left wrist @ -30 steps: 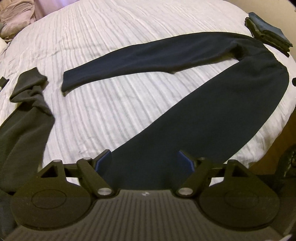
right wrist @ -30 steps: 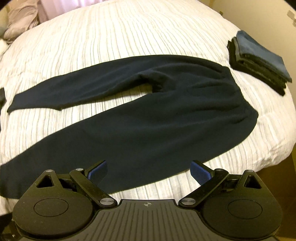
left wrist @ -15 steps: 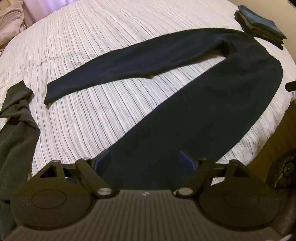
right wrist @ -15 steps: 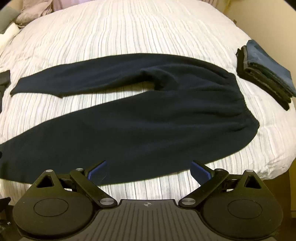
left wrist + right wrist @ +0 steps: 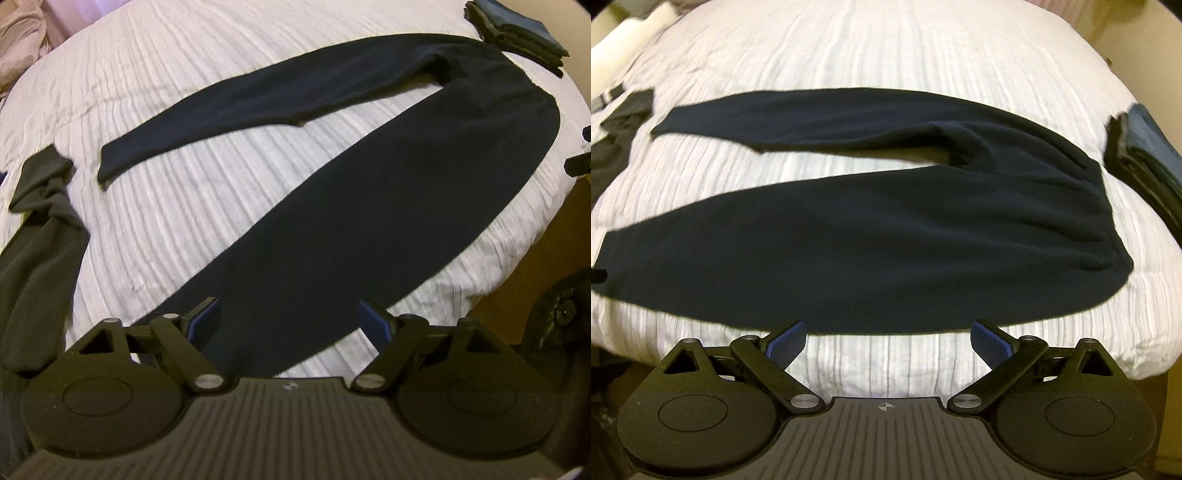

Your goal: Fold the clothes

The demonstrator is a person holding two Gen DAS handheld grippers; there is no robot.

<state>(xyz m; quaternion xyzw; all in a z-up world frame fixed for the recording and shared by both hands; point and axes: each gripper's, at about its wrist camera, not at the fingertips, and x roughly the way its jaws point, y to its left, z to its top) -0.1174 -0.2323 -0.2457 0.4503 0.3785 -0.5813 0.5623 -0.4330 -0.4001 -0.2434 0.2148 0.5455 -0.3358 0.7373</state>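
pants (image 5: pixel 849 236): dark fleece-like pair, flat on the white striped bedspread (image 5: pixel 886 48), legs splayed to the left, waistband right, near leg along the near bed edge.
handling: judged soft, limp, light; drapes and drags unless lifted at two points.
hold: near-leg cuff plus waistband corner.
left gripper (image 5: pixel 290 319): spread, empty, over near leg.
right gripper (image 5: pixel 888 338): spread, empty, near edge.
folded stack (image 5: pixel 1145 155): far right.
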